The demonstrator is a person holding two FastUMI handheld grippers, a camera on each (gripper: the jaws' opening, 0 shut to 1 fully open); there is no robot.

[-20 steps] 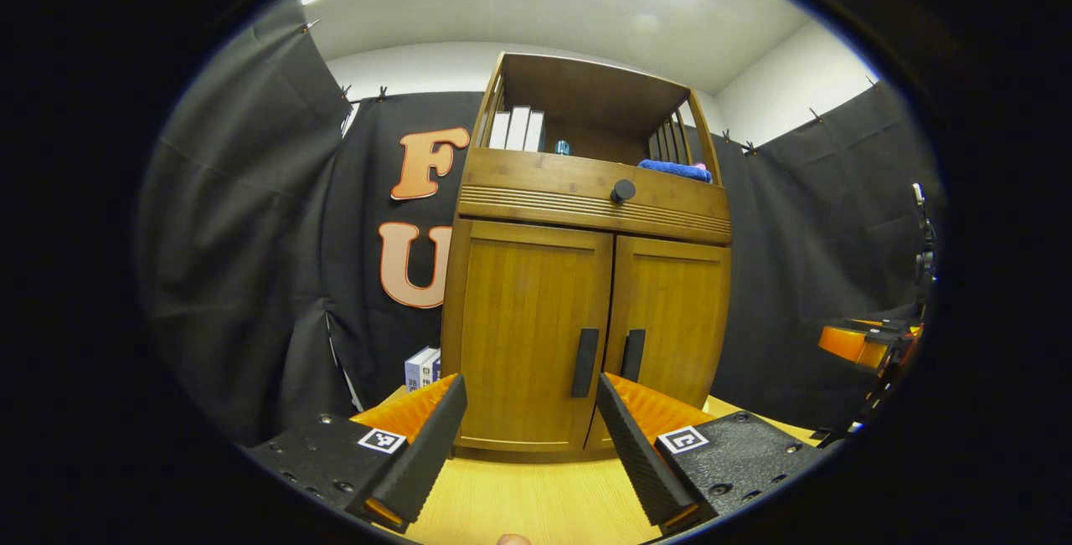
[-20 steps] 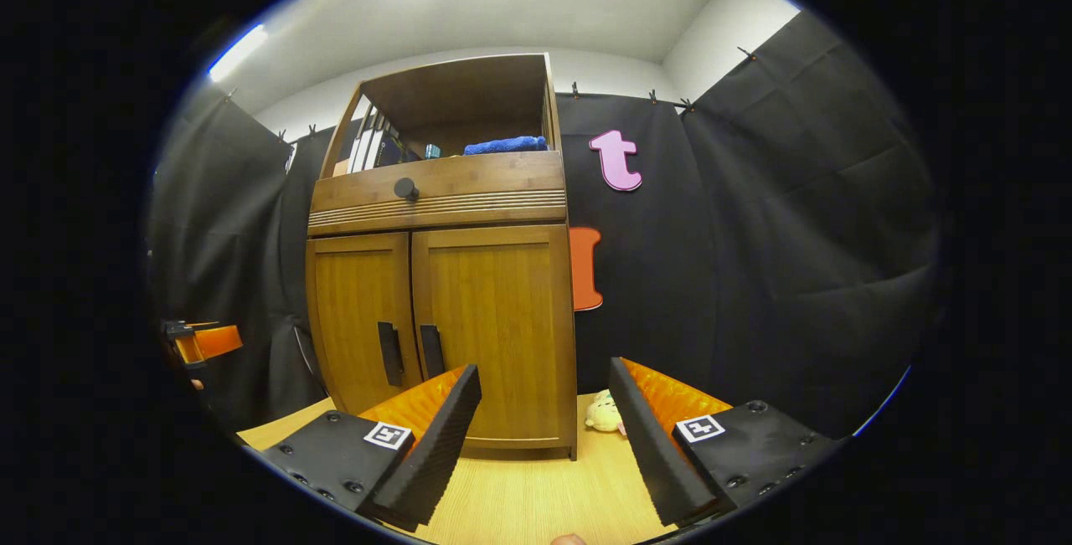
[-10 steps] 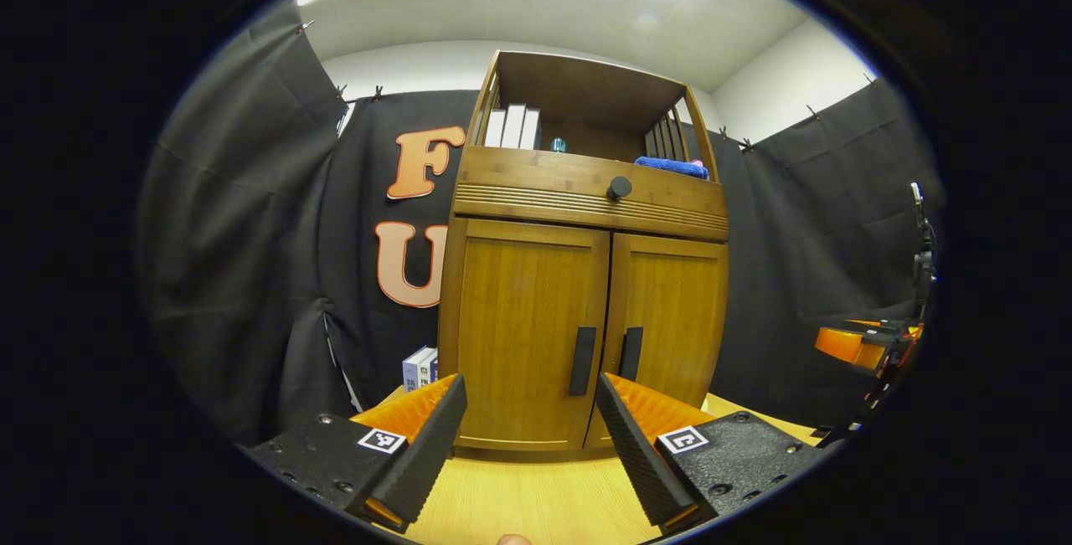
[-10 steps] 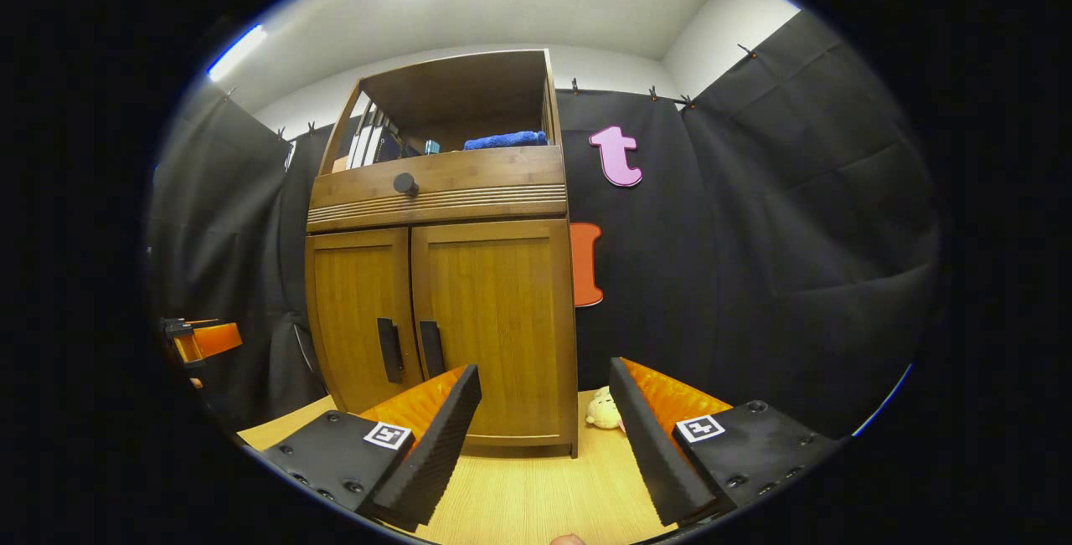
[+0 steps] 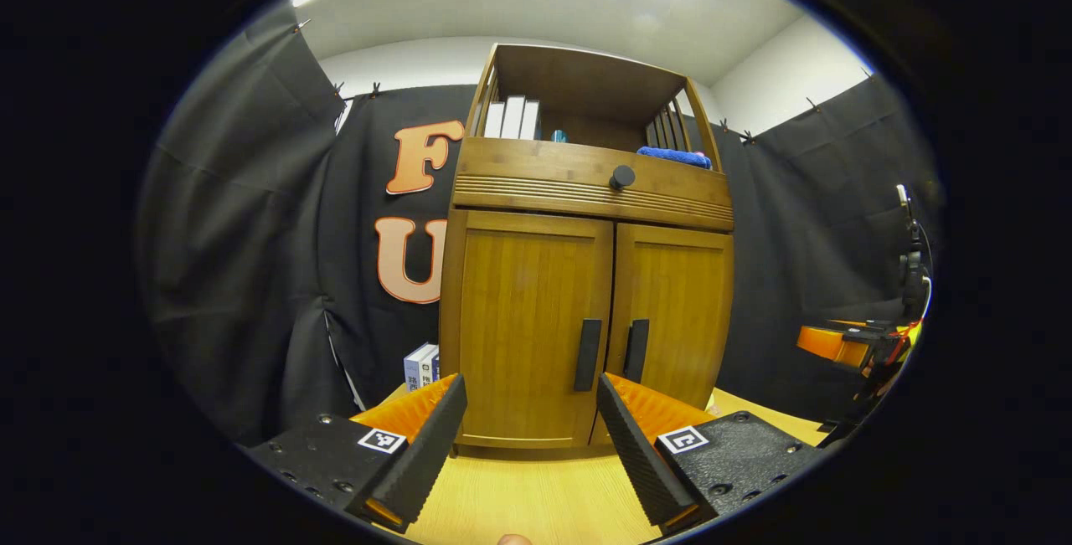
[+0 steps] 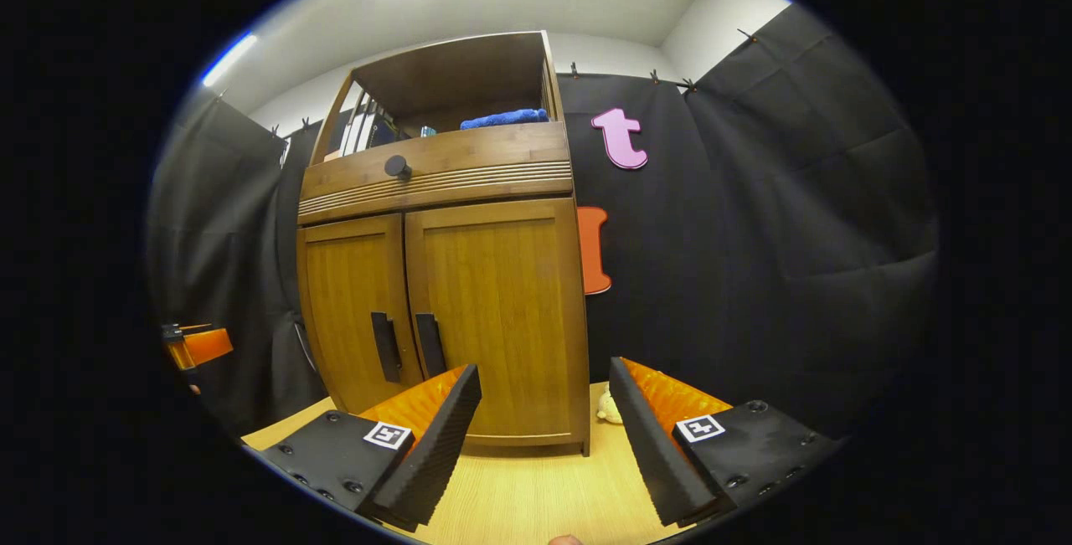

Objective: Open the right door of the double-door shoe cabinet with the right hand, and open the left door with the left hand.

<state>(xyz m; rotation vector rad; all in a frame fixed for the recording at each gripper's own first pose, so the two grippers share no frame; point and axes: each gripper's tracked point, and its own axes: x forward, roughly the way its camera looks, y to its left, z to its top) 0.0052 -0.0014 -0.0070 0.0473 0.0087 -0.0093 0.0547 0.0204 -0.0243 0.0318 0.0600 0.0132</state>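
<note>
The tall honey-brown wooden double-door shoe cabinet (image 5: 586, 277) stands on the pale wood-grain surface (image 5: 536, 503), filling the centre of the left gripper view and sitting left of centre in the right gripper view (image 6: 440, 277). Both doors are closed. The left door (image 5: 523, 327) and the right door (image 5: 674, 311) meet at a middle seam, each with a dark upright bar handle beside it: the left handle (image 5: 587, 354) and the right handle (image 5: 637, 350), close together but apart.

Above the doors runs a ribbed drawer front with a round dark knob (image 5: 621, 177). The open shelf on top holds a few white upright books (image 5: 511, 118) at its left and a folded blue cloth (image 5: 674, 157) at its right.

The left tongs (image 5: 529, 436) are spread wide at the bottom centre of their view, holding nothing, short of the cabinet with the left door between the fingers. The right tongs (image 6: 544, 436) likewise gape, clasping nothing, low in their view, aimed past the cabinet's right edge.

A small cream plush toy (image 6: 610, 407) lies on the surface by the cabinet's right foot. A small white and blue box (image 5: 421, 366) stands at its left side.
</note>
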